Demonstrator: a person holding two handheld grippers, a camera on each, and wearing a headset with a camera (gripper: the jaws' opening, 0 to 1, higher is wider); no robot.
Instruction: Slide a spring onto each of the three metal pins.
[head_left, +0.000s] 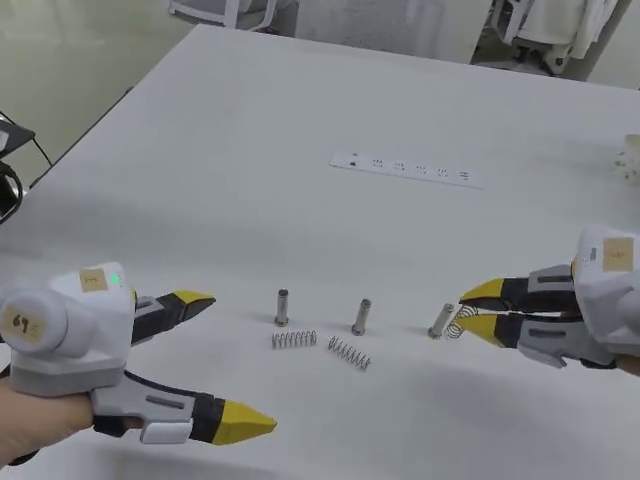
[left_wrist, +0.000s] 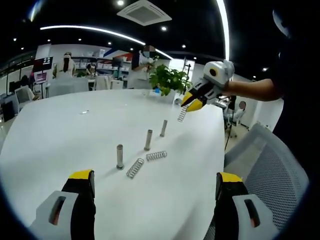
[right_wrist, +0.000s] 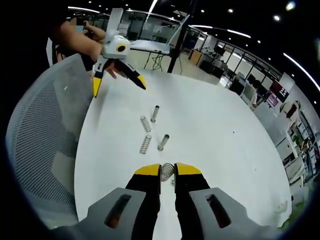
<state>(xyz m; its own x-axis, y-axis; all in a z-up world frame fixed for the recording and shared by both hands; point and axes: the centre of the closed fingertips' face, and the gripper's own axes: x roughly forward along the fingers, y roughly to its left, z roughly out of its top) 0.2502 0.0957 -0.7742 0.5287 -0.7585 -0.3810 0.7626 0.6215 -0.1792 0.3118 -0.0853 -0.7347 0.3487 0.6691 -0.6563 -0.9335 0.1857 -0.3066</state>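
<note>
Three short metal pins stand in a row on the white table (head_left: 250, 130): left pin (head_left: 282, 307), middle pin (head_left: 361, 317), right pin (head_left: 441, 320). Two loose springs (head_left: 294, 340) (head_left: 349, 353) lie just in front of them. My right gripper (head_left: 468, 312) is shut on a third spring (head_left: 458, 323), held right beside the right pin's top; in the right gripper view the spring (right_wrist: 168, 170) sits between the yellow tips. My left gripper (head_left: 235, 362) hangs open and holds nothing, left of the pins. The left gripper view shows the pins (left_wrist: 148, 140) and the loose springs (left_wrist: 134, 168).
A white power strip (head_left: 405, 168) lies farther back on the table. A mesh chair (left_wrist: 270, 170) stands at the table's near edge. A potted plant (left_wrist: 170, 80) stands beyond the table's far end.
</note>
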